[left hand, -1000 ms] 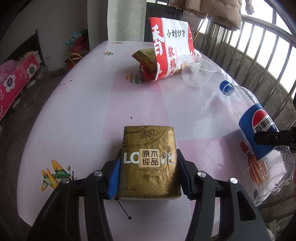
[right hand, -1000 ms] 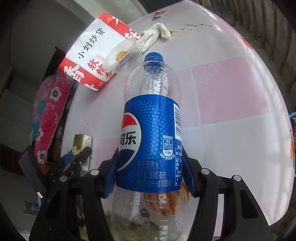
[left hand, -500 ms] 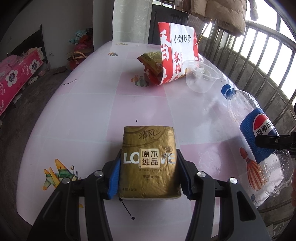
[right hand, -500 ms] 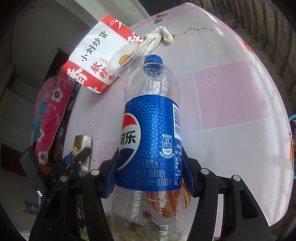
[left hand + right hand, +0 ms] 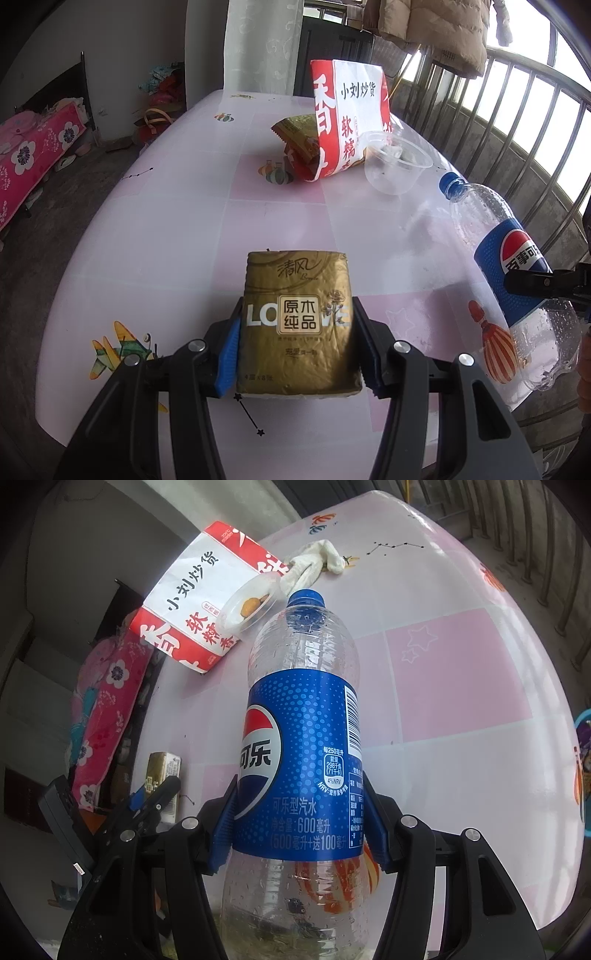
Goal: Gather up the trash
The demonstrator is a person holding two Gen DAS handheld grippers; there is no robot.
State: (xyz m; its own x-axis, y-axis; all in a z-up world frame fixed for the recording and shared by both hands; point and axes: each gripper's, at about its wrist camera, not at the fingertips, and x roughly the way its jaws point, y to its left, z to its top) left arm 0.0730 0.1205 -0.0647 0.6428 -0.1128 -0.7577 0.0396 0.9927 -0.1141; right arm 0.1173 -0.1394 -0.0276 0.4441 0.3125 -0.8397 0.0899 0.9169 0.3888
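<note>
At the lower centre of my left view, my left claw (image 5: 295,328) is clamped on the gold tissue pack (image 5: 295,314), tilted down over the near edge of the desk (image 5: 155,236). At the right edge of that view, my right claw (image 5: 299,812) grips the empty cola bottle (image 5: 303,738) by its blue label, cap pointing away. So two pieces are picked up, I judge, while the red-and-white snack bag (image 5: 351,122), the brown wrapper (image 5: 299,138) and the clear plastic cup (image 5: 397,164) remain in the upper middle.

Bottle (image 5: 303,760) base — cut off by bottom edge
</note>
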